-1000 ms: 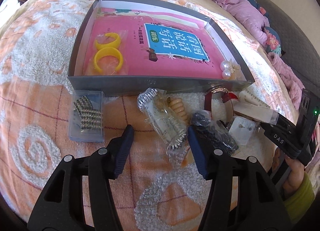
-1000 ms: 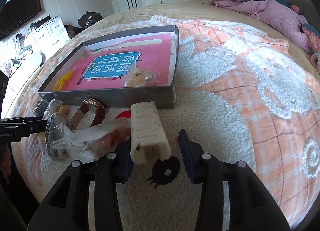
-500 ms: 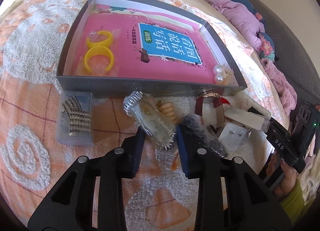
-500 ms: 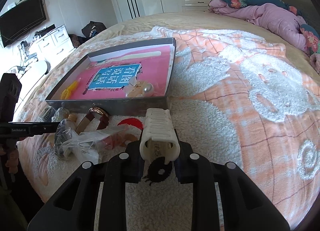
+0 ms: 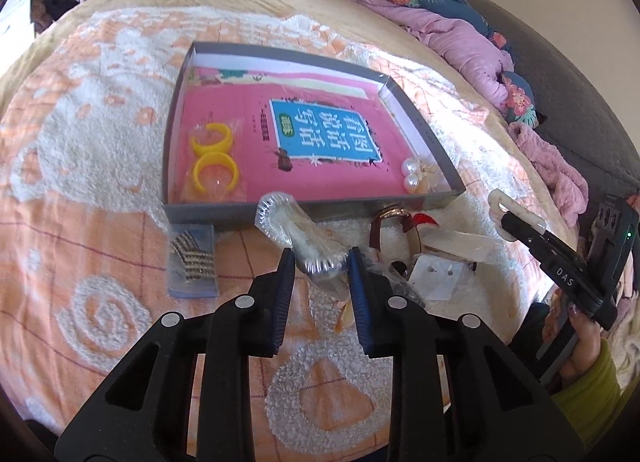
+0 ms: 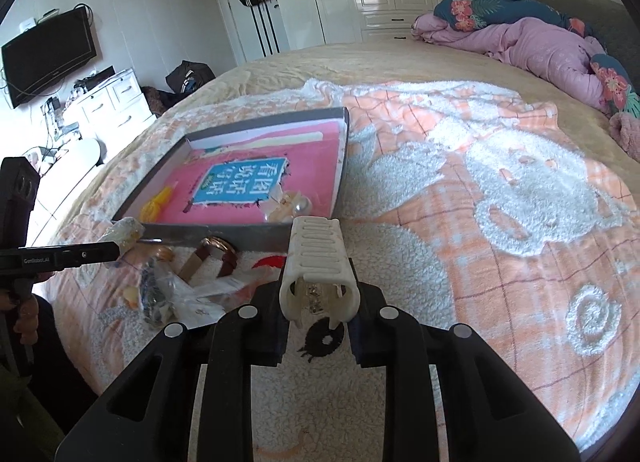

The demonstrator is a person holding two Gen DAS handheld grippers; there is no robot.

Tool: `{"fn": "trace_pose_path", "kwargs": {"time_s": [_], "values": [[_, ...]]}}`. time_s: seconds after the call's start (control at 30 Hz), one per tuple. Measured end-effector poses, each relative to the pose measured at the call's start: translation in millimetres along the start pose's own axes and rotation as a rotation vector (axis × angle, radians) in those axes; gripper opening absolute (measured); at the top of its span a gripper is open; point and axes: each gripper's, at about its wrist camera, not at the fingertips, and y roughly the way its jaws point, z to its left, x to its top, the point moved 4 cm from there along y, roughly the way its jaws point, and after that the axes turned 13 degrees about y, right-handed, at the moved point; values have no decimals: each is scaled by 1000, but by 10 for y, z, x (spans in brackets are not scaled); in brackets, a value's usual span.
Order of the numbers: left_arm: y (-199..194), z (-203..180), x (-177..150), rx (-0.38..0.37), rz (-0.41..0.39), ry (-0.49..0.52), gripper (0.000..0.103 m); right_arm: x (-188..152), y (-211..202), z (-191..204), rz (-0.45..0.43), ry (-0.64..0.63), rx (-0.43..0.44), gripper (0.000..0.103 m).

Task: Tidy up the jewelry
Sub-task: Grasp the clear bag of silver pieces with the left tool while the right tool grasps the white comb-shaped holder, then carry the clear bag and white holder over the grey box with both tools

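Above the orange blanket [image 5: 100, 221], before the grey tray [image 5: 320, 209], the left gripper [image 5: 320, 262] has just closed on a clear plastic packet [image 5: 300, 234]; the right gripper [image 6: 318, 282] clamps a cream hair claw [image 6: 316, 258].

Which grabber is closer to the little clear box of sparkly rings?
Left. The left gripper, shut on a clear plastic packet, hangs just right of the small clear box of sparkly rings. The right gripper, holding a cream claw hair clip, is beyond the jewelry pile.
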Motion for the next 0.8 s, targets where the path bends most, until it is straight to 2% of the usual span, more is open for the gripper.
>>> {"fn": "trace_pose_path", "kwargs": {"time_s": [0.8], "values": [[-250, 133, 590, 12, -107, 41, 17, 527, -100, 432, -81, -39, 56, 22]]}}
